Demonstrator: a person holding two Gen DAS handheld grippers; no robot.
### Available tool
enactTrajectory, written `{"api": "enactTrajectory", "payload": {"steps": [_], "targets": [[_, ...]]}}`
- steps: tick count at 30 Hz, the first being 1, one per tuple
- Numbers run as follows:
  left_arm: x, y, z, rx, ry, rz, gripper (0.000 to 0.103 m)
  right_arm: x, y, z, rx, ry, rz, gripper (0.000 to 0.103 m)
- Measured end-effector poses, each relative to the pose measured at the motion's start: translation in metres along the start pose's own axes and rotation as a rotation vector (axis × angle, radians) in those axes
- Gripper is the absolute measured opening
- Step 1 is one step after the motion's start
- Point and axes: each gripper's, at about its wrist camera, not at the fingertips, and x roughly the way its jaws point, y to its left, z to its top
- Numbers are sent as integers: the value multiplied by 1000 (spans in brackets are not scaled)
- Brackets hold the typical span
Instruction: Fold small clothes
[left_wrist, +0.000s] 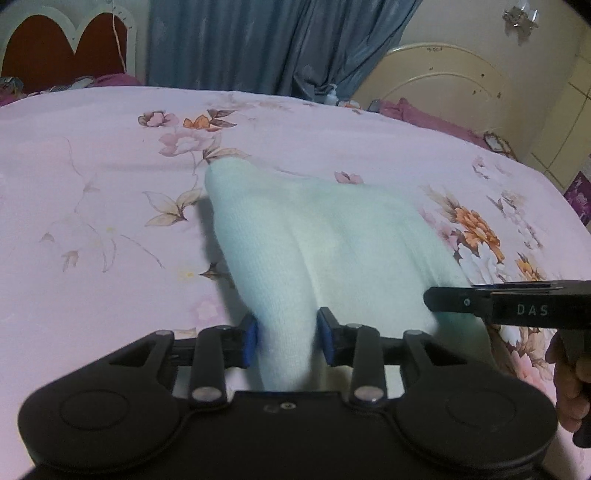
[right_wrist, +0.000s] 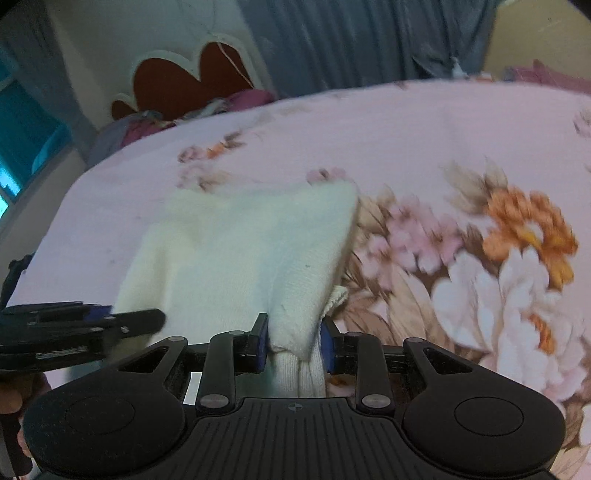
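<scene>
Left claw (left_wrist: 286, 341): pinching near edge of pale knit garment (left_wrist: 317, 240).
Right claw (right_wrist: 294, 345): pinching bunched ribbed corner of the garment.
Garment: near edge raised by both claws, far part lying on floral bedsheet (left_wrist: 110, 184).

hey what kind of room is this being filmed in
Most likely a bedroom. The white garment held by the left gripper and right gripper lies on a pink floral bedsheet, with a heart-shaped headboard behind it and blue curtains along the wall.
</scene>
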Motion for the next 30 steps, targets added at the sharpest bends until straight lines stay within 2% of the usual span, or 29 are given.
{"api": "enactTrajectory", "payload": {"steps": [4,8,10,11,13,14,15,16,19,21,22,23,25,26,29,30], "targets": [[1,13,-5,-25,-9,-38,39,6,4,5,-29,-1,-24,28],[3,23,-6,-54,-5,-64,43,7,-1,0,15,-2,-9,28],[-3,22,-2,-38,-11,-46,46,-1,-1,-3,28,-1,3,28],[-12,22,-1,-36,-36,-15,53,-4,-3,-2,26,6,13,28],[-35,22,-1,-15,-137,44,59,-21,-4,3,12,-34,-3,28],[-45,22,0,3,-179,40,55,-32,0,6,-14,-84,-35,28],[-46,22,4,17,-187,24,49,-41,5,9,-48,-125,-54,28],[-44,19,8,42,-187,9,38,-45,11,15,-86,-142,-55,28],[-22,5,21,136,-156,23,28,-26,33,30,-209,-96,-45,28],[2,4,21,134,-70,-7,28,-5,42,29,-290,-42,-77,28],[12,4,17,134,-37,-19,29,9,41,25,-321,4,-133,28],[14,4,12,147,-57,-17,29,18,35,22,-327,28,-159,28],[12,5,11,135,-56,-22,29,19,22,23,-253,16,-154,40],[10,5,11,134,-54,-25,29,17,21,23,-237,18,-149,42],[-10,2,9,148,-79,-37,27,8,31,17,-269,-6,-171,41],[-18,2,5,148,-93,-47,26,-1,36,15,-277,-24,-166,32]]}}
